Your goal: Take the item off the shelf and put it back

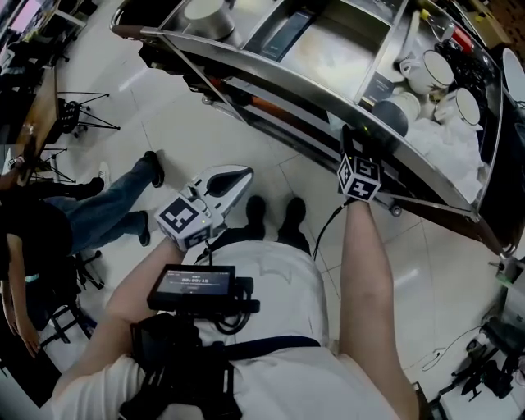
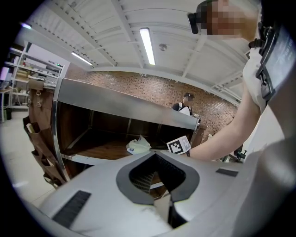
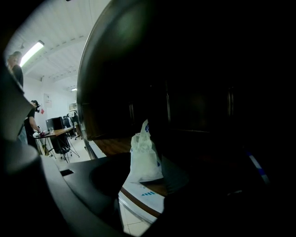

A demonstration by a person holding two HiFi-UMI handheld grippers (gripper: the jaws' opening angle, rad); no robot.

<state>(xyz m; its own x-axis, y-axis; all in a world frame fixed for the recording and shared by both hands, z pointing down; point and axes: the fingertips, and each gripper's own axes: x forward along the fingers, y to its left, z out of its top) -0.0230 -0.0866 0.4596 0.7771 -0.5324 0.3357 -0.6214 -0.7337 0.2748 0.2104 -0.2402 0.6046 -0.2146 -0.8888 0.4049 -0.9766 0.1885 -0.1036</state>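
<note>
A white plastic bag point(image 3: 143, 157) stands upright on the brown shelf board point(image 3: 113, 146), between the dark jaws of my right gripper point(image 3: 155, 172). The jaws stand apart and do not seem to press it. In the left gripper view the same bag point(image 2: 138, 145) sits on the lower shelf point(image 2: 99, 149), just left of the right gripper's marker cube point(image 2: 179, 145). In the head view my right gripper point(image 1: 358, 157) reaches under the shelf's top and the bag is hidden. My left gripper point(image 1: 215, 193) hangs near my waist, away from the shelf, its jaws together around nothing point(image 2: 156, 159).
The steel shelf unit point(image 1: 271, 78) carries a pot point(image 1: 209, 16), a dark tray point(image 1: 283, 33) and white cups point(image 1: 435, 72) on top. A brown hanging organiser point(image 2: 39, 125) is at its left end. A seated person's legs point(image 1: 115, 201) and a tripod point(image 1: 78, 115) are on the floor to the left.
</note>
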